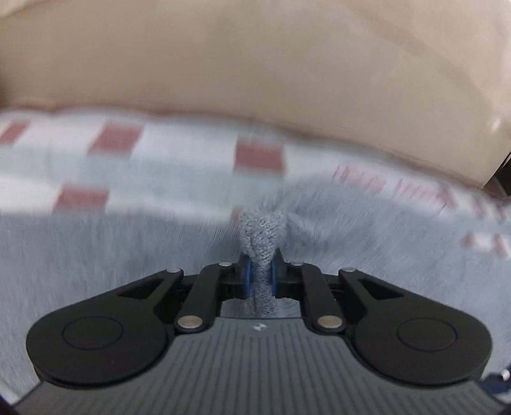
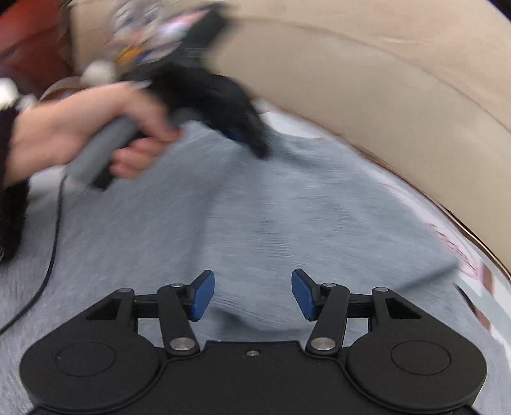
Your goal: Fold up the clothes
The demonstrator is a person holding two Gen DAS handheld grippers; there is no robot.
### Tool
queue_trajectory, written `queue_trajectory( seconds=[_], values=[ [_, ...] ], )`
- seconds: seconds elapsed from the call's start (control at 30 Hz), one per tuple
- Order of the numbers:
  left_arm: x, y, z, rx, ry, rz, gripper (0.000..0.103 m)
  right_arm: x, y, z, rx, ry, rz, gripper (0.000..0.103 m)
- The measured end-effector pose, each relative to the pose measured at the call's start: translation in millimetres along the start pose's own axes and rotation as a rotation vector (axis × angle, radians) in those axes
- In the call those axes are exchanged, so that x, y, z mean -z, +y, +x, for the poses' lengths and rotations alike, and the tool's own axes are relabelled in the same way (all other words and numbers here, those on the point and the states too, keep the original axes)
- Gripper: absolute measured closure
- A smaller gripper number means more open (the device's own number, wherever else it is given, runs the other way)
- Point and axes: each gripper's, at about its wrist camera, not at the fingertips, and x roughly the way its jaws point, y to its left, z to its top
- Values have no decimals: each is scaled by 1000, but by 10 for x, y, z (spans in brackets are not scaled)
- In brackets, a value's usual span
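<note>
A grey knitted garment [image 1: 127, 255] lies spread over a checked red-and-white sheet [image 1: 159, 153]. My left gripper [image 1: 260, 271] is shut on a bunched fold of the grey knit [image 1: 262, 230], which sticks up between its blue pads [image 1: 246, 274]. In the right wrist view the same grey garment [image 2: 255, 217] fills the middle. My right gripper [image 2: 252, 293] hovers over it, open, with nothing between its blue pads [image 2: 202, 297]. The left gripper [image 2: 242, 127] shows there at upper left, held by a hand [image 2: 80, 127], its tip on the garment's far edge.
A beige padded headboard or cushion [image 1: 255, 64] curves along the far side, also seen in the right wrist view [image 2: 383, 95]. A black cable [image 2: 52, 242] trails from the left gripper's handle across the cloth. Blurred clutter [image 2: 147, 25] sits at upper left.
</note>
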Motion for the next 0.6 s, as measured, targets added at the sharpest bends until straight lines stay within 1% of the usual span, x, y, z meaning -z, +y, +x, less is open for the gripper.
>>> queue_trajectory(
  seconds=[0.07,0.13,0.17,0.23,0.27,0.33,0.4,0.43,0.53,0.6],
  values=[
    [-200,11,-222,23,-77,-40,92,-13,-287,-117,27,-21,113,39],
    [-403,97,-353,74,-120,-126,92,-4,-597,-180,69,-31,229,39],
    [-490,140,-389,101,-127,-168,92,10,-731,-180,94,-31,278,39],
    [-615,165,-363,129,-101,-205,92,54,-989,-132,142,-18,344,39],
    [-670,159,-346,139,-88,-214,92,67,-1054,-105,167,-11,340,39],
    [-766,103,-324,163,-73,-210,93,89,-1137,-13,199,20,281,39],
    [-864,37,-311,219,-60,-228,93,110,-1100,95,206,64,169,39],
    [-908,-2,-308,252,-53,-241,93,100,-1068,132,197,70,131,39],
    [-992,-201,-347,346,-36,-244,93,-23,-978,119,149,39,100,39],
    [-1009,-379,-403,408,-27,-224,93,-78,-963,41,121,2,141,39]
  ],
)
